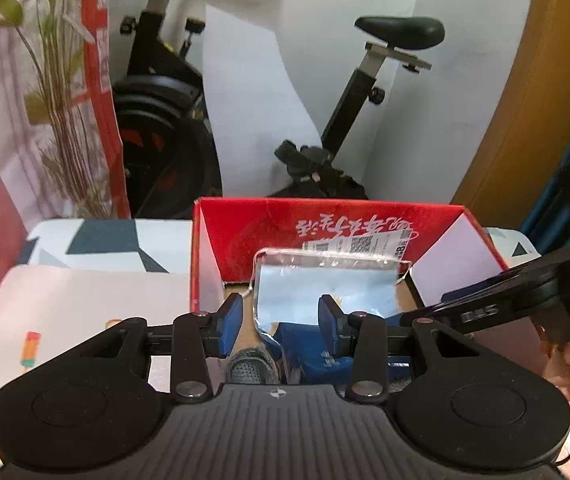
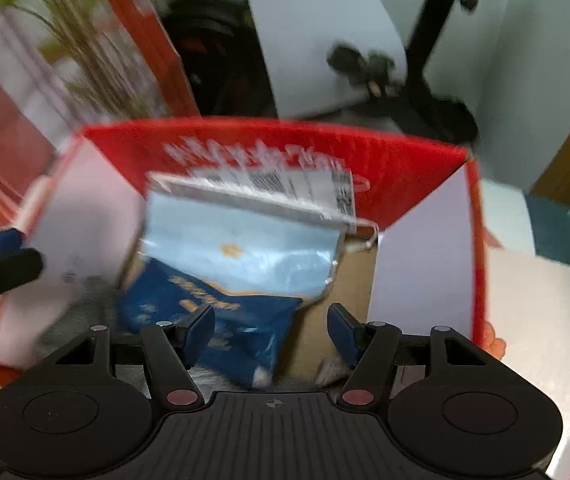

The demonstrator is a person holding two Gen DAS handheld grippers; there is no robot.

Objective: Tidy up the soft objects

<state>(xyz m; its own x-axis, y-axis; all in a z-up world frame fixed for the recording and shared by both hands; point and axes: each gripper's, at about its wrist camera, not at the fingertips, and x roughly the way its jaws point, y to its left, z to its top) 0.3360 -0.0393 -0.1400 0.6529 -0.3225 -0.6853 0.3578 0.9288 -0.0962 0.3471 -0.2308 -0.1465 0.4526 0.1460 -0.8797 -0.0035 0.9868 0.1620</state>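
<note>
Both grippers hover over the open red cardboard box (image 1: pixel 325 224), which takes up the middle of each frame and seems to serve as the bin for the soft things. The left gripper (image 1: pixel 281 320) has its jaws spread wide and empty, and the right gripper (image 2: pixel 271 330) is likewise wide apart with nothing between its pads. Inside the box, a light-blue plastic packet (image 2: pixel 241 252) leans against the far wall, a dark-blue pouch (image 2: pixel 221 320) lies below it, and a grey knitted item (image 1: pixel 251 368) sits at lower centre, so these appear already stowed.
</note>
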